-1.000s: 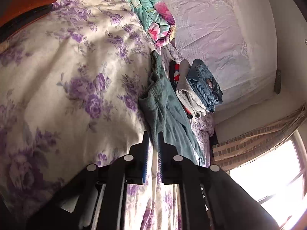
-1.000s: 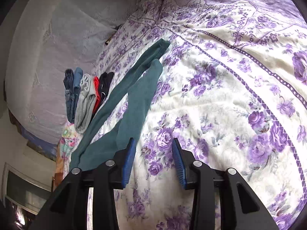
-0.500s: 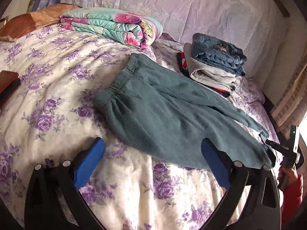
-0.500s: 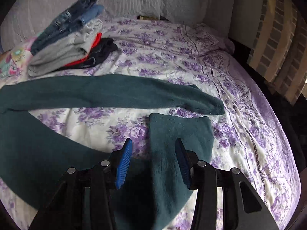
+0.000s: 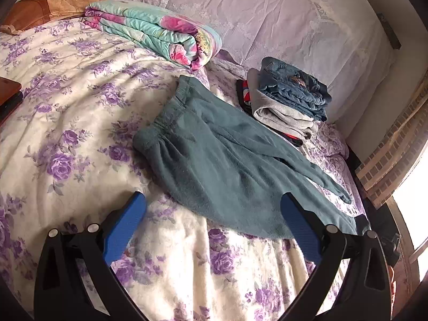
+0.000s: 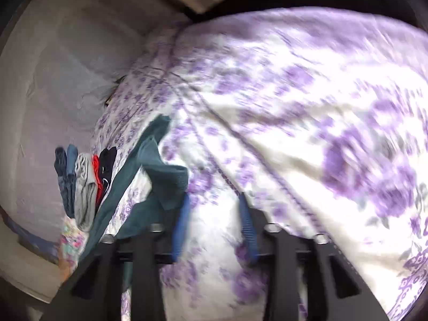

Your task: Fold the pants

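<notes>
The teal pants (image 5: 230,160) lie spread on the bed, waistband toward the folded floral quilt (image 5: 157,30), the two legs running off toward the window side. In the right wrist view, which is blurred, the pants (image 6: 165,176) show as a long teal strip with one leg end lifted into a crumpled fold just beside the left finger of the right tongs (image 6: 212,227).

The left tongs (image 5: 214,224) stand spread as wide as they go, blue pads on either side of the near edge of the pants, touching nothing; their jaws have just been opening, and only the cloth's edge lies in the gap between them. The right tongs are partly spread, with bare bedspread between the pads; whether the left pad touches the lifted leg end the blur does not let me tell.

Just beyond the pants sits a stack of folded clothes (image 5: 289,101): jeans on top, grey cloth under them, red and black at the bottom. The stack touches or nearly touches the far leg.

The bedspread (image 5: 67,123) is cream with purple roses, creased and puffy. Behind the bed hangs a pale, lace-patterned cloth (image 5: 281,18) over the wall. A brown cushion (image 5: 40,8) lies at the far left corner, a striped curtain (image 5: 396,144) and a bright window (image 5: 417,214) at the right.
</notes>
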Tool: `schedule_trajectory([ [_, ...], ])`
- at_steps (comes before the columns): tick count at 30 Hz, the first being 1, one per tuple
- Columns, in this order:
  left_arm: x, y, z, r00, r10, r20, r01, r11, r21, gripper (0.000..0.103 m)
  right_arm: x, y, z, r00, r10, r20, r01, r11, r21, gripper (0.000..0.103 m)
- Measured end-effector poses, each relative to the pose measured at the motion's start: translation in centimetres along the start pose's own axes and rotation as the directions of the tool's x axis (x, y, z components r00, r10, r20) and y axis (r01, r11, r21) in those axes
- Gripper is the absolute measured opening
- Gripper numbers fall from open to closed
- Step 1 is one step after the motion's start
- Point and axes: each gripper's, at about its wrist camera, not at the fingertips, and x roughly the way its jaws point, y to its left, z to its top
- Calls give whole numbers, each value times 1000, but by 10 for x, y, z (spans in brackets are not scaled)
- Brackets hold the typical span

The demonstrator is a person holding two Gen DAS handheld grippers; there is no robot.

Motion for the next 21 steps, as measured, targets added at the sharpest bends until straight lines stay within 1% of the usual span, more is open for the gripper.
schedule_trajectory([
  [1, 0, 0, 2, 1000, -1, -17, 1, 1000, -4, 98, -9, -14, -3, 994, 105, 14, -105, 994, 35, 43],
  [2, 0, 1, 2, 1000, -3, -29, 3, 1000, -10, 98, -16, -19, -5, 991, 134, 24, -135, 990, 40, 45],
  [3, -1, 2, 4, 999, -10, -42, 9, 1000, -24, 98, -20, -19, -7, 989, 141, 32, -142, 989, 28, 52],
  [4, -2, 5, 5, 999, -21, -50, 19, 999, -43, 98, -19, -16, -10, 989, 147, 33, -148, 989, 5, 55],
  [5, -3, 8, 7, 998, -35, -55, 32, 997, -67, 98, -16, -10, -13, 991, 131, 28, -130, 991, -25, 59],
  [6, -4, 12, 9, 997, -54, -58, 49, 994, -98, 98, -11, -2, -17, 996, 91, 24, -89, 994, -69, 63],
  [7, -4, 16, 12, 996, -73, -57, 65, 988, -137, 98, -6, 9, -22, 999, 43, 21, -40, 991, -126, 66],
  [8, -4, 20, 14, 995, -84, -52, 74, 982, -173, 98, -2, 20, -26, 1000, 13, 17, -10, 985, -172, 73],
  [9, -4, 23, 16, 995, -87, -46, 76, 977, -201, 98, 1, 28, -30, 1000, -7, 11, 9, 978, -207, 75],
  [11, 1, 28, 23, 996, -82, -41, 69, 968, -242, 98, 7, 40, -36, 1000, -13, -18, 9, 971, -239, 75],
  [14, 11, 32, 32, 998, -54, -33, 43, 963, -265, 98, 9, 45, -40, 998, 2, -56, -16, 968, -251, 75],
  [19, 23, 19, 35, 999, 15, -51, -25, 981, -190, 98, 3, 41, -48, 995, 57, -87, -74, 976, -205, 74],
  [20, 23, 17, 35, 999, 12, -48, -21, 981, -191, 98, 5, 40, -46, 994, 63, -92, -80, 978, -191, 73],
  [21, 22, 16, 34, 999, 4, -40, -12, 981, -196, 98, 7, 39, -43, 992, 75, -101, -92, 980, -177, 69],
])
